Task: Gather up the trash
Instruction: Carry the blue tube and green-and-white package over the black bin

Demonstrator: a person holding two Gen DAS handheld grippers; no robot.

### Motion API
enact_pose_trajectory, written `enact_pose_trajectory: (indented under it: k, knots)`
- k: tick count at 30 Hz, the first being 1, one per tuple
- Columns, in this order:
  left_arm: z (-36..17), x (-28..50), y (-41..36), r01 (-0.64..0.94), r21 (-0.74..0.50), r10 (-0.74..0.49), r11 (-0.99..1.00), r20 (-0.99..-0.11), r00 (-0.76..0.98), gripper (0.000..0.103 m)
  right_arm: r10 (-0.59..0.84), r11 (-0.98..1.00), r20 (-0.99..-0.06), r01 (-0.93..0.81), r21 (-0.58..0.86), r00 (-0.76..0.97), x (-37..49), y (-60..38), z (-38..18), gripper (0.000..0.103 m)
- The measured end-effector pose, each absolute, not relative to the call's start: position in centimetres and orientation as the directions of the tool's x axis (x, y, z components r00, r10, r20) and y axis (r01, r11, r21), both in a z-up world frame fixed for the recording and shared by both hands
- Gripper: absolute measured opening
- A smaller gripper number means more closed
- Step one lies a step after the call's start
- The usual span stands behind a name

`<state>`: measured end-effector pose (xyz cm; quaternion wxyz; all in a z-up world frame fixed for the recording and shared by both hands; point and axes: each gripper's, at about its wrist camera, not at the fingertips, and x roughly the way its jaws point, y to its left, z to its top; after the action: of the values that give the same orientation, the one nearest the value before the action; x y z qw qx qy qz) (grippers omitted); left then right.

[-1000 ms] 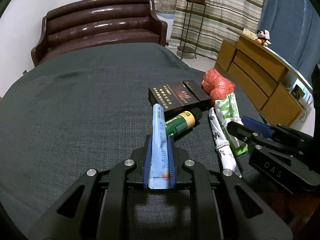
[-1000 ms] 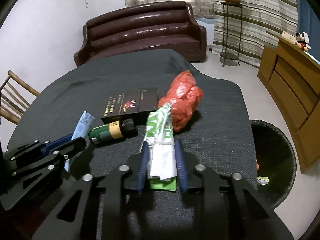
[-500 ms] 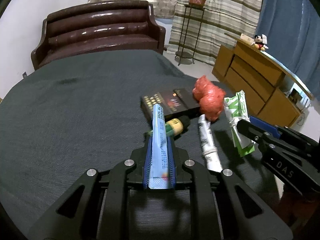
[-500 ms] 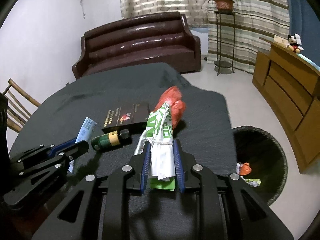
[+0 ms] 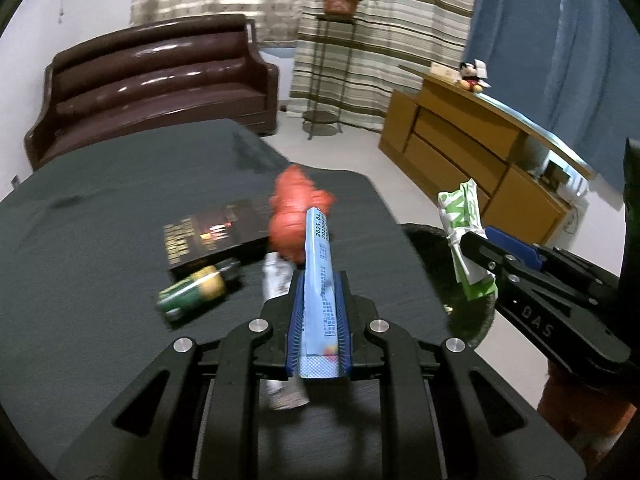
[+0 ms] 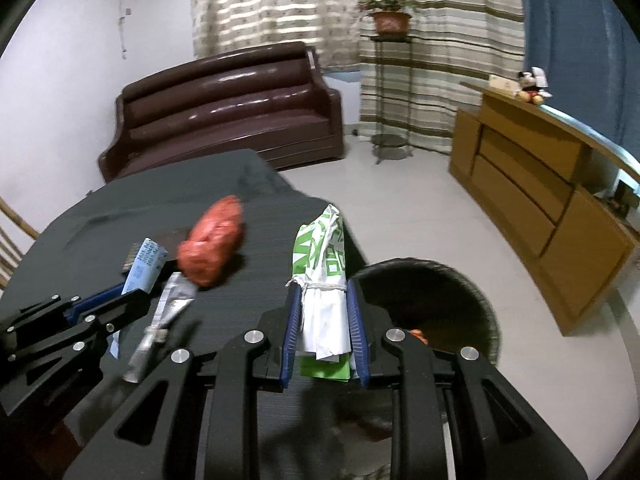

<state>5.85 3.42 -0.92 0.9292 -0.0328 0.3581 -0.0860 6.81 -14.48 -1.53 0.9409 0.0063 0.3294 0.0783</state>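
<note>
In the left wrist view, our left gripper [image 5: 319,300] is clamped on a long light-blue foil sachet [image 5: 318,264] whose long axis runs straight forward along the fingers. Our landmark, the round black woven trash bin [image 5: 424,236], shows only as a dark rim just off the right edge of the dark grey table [image 5: 100,240]. It lies ahead and to the right of this gripper. Left on the table, on the side away from the bin, are a crumpled red plastic bag [image 5: 298,216], a green and yellow bottle [image 5: 196,292] and a flat dark box [image 5: 212,234].

In the right wrist view, our right gripper [image 6: 323,320] is closed on a green-and-white tied plastic bag [image 6: 322,268], which stands up along the fingers. The bin's open mouth [image 6: 460,280] sits just ahead and slightly right of the fingertips, on the floor below them. We judge the right hand nearer the bin, so it should drop first. A silver crumpled wrapper [image 6: 172,304] lies on the table well to the left of the bin.
</note>
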Motion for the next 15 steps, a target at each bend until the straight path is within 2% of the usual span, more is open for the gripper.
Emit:
enact_pose_trajectory:
  k: [15]
  knots:
    - [-1.8,9.5,-5.3,0.230,-0.066,-0.215,0.971,-0.659,0.721,0.015,0.080,0.996,-0.615,-0.044,0.074,0.785,8.5,-20.3,-2.5,0.024]
